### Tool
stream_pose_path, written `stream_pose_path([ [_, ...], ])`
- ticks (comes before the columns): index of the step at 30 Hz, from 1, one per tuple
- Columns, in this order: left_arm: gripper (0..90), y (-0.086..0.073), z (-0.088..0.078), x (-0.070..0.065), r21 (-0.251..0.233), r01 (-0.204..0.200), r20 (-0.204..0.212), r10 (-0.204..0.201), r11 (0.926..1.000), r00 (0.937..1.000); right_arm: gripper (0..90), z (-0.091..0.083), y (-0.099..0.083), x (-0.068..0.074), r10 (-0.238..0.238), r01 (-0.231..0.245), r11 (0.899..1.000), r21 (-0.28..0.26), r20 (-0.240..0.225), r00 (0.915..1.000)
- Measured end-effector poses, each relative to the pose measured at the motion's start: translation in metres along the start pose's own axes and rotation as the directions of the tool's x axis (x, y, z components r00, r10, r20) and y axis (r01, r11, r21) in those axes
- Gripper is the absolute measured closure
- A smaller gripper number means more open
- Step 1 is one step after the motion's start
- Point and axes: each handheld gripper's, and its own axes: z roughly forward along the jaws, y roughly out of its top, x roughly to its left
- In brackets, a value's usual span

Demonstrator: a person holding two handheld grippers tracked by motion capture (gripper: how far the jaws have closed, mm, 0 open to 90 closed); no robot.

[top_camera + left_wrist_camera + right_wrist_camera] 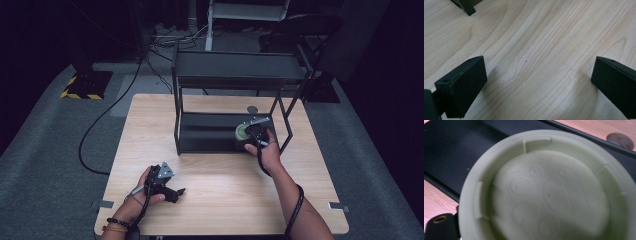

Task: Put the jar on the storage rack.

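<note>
Left tongs (176,192): resting low at the front-left of the desk (220,175), held in the person's left hand (145,192), jaws pointing right across the wood. In the left gripper view both jaws stand wide apart with bare desk grain between them, so released, nothing gripped. A black foot of the rack (467,7) sits at the top-left corner of that view, well apart from the jaws.

Cable (100,125): black, trails over the grey floor to the left of the desk.

Rack (232,75): black two-tier metal frame, standing on the far half of the desk, centre to right. Top shelf dark and flat; lower shelf (207,132) just above the desk surface.

Bowl (243,132): pale green, round, at the right end of the lower shelf. In the right gripper view it faces the camera open-side on, moulded oval marks on its floor (549,195) and small ribs along the inner wall. Black shelf behind it; can't tell whether it touches the shelf.

Right tongs (252,134): at the bowl, right hand (267,152) just in front of the rack. One black jaw shows at the lower left of the right gripper view, pressed against the bowl's outer rim; the other jaw is hidden. Reads as clenched on the bowl.

Grey disc (252,109): small, on the desk behind the rack, right of centre.
</note>
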Motion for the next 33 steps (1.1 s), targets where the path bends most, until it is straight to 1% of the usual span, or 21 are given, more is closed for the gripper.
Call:
stream_pose_path([
  [8, 0.1, 0.0, 0.0, 0.0, 0.0, 0.0, 0.0, 0.0, 1.0, 1.0, 11.3, 0.0063, -0.0053, -0.0022, 0.008, -0.008, 1.0, 0.019, -0.007, 0.9999],
  [10, 0.1, 0.0, 0.0, 0.0, 0.0, 0.0, 0.0, 0.0, 1.0, 1.0, 11.3, 0.0067, -0.0057, -0.0029, 0.015, -0.014, 1.0, 0.015, -0.01, 0.9998],
  [13, 0.1, 0.0, 0.0, 0.0, 0.0, 0.0, 0.0, 0.0, 1.0, 1.0, 11.2, 0.007, -0.0053, -0.0024, 0.003, -0.003, 1.0, 0.017, -0.01, 0.9999],
  [16, 0.1, 0.0, 0.0, 0.0, 0.0, 0.0, 0.0, 0.0, 1.0, 1.0, 11.2, 0.0075, -0.0058, -0.0029, 0.009, -0.009, 1.0, 0.014, -0.011, 0.9999],
  [17, 0.1, 0.0, 0.0, 0.0, 0.0, -0.001, 0.0, 0.001, 1.0, 1.0, 11.2, 0.008, -0.0063, -0.0038, 0.02, -0.02, 1.0, 0.014, -0.015, 0.9997],
  [21, 0.1, 0.0, 0.0, 0.0001, 0.0, -0.001, 0.001, 0.001, 1.0, 1.0, 11.2, 0.0096, -0.0075, -0.0056, 0.036, -0.035, 0.999, 0.009, -0.019, 0.9992],
  [27, 0.1, 0.0, 0.0, 0.0001, 0.0, 0.0, 0.001, 0.0, 1.0, 1.0, 11.2, 0.0102, -0.0082, -0.006, 0.041, -0.041, 0.999, 0.006, -0.021, 0.999],
  [33, 0.1, 0.0, 0.0, 0.0001, 0.0, -0.001, 0.001, 0.001, 1.0, 1.0, 11.1, 0.0103, -0.0094, -0.0081, 0.053, -0.052, 0.999, 0.003, -0.033, 0.9981],
])
